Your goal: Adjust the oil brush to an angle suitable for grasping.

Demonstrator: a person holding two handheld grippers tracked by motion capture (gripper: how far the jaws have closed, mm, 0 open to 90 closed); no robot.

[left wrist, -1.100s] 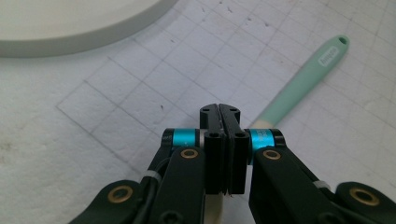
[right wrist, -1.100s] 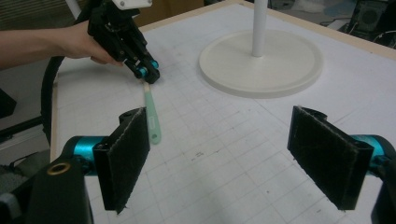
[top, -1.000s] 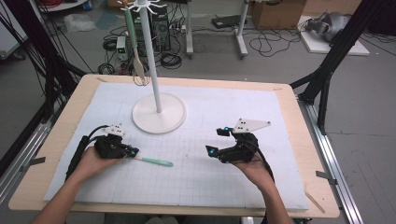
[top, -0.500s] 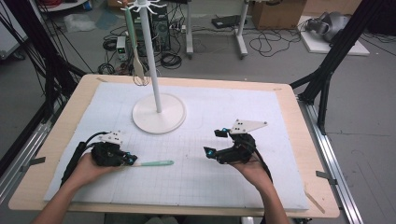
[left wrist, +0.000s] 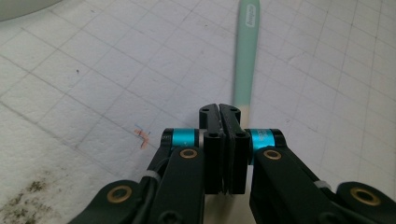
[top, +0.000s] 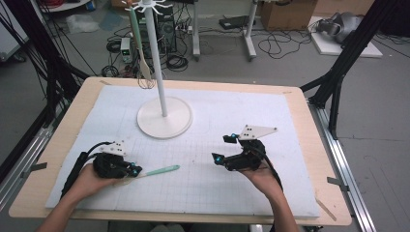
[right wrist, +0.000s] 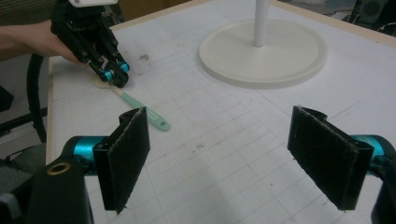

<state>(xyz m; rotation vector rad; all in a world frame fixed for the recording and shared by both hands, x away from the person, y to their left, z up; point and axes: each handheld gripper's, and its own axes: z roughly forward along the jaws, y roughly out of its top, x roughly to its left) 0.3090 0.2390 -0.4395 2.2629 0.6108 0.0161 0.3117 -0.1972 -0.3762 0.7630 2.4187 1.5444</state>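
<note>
My left claw sits pressed together over the near end of the spatula; my right claw waits spread.

Nearest me, my left gripper (top: 134,170) has its jaws flat against each other, low over the white mat (top: 290,121), tips at the pale end of the mint-green spatula (left wrist: 246,56), which lies flat pointing away. My right gripper (top: 222,150) holds nothing. Farther off stands the white rack (top: 164,116), another utensil (top: 140,43) hanging from it.

Our left gripper (top: 129,170) has slid toward us — dragging the green spatula (top: 162,170) a little along the mat (top: 232,121).
</note>
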